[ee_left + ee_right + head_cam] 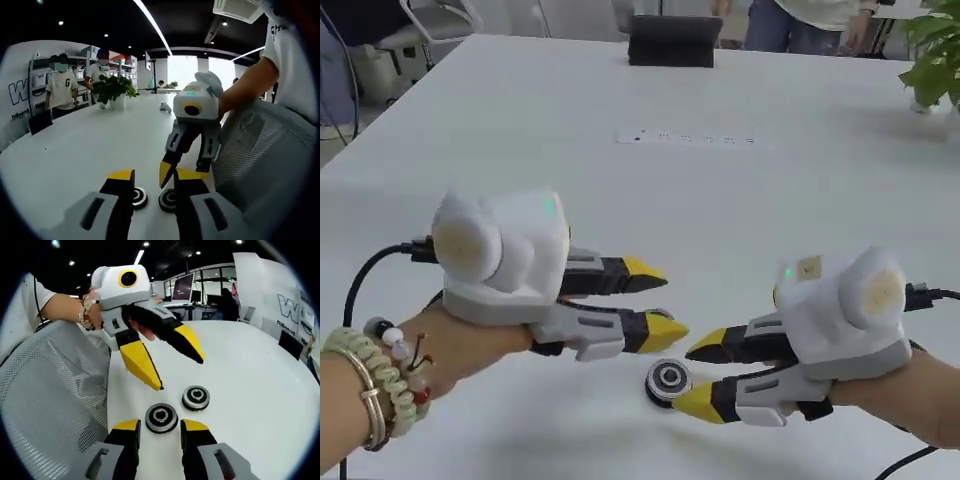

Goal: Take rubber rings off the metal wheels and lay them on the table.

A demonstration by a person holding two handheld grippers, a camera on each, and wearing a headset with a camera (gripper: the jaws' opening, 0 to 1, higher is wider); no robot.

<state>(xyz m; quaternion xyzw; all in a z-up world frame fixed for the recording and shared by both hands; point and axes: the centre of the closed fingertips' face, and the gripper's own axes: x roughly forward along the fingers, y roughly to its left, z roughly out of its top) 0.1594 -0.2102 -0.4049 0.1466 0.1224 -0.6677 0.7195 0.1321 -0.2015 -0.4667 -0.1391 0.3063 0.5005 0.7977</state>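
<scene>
1. The right gripper has its jaws spread a fair bit with nothing in them. The near wheel lies flat on the table, right at the mouth between the two yellow tips. The second wheel sits just past it, ahead and off toward the right-hand jaw.
2. The left gripper is spread and empty too. Its tips hang just beyond the near wheel, pointing back at the right gripper.
3. Each wheel looks to have its dark rubber ring on, so nothing's laid out yet imo.
4. Risk one: a flat wheel gives the jaws little to bite. Squeeze the rim off-centre and it'll likely squirt forward on that smooth table and knock its neighbour.
5. Risk two: four tips are crowding one small wheel, so they could clash. And a stretched ring might ping away.
</scene>
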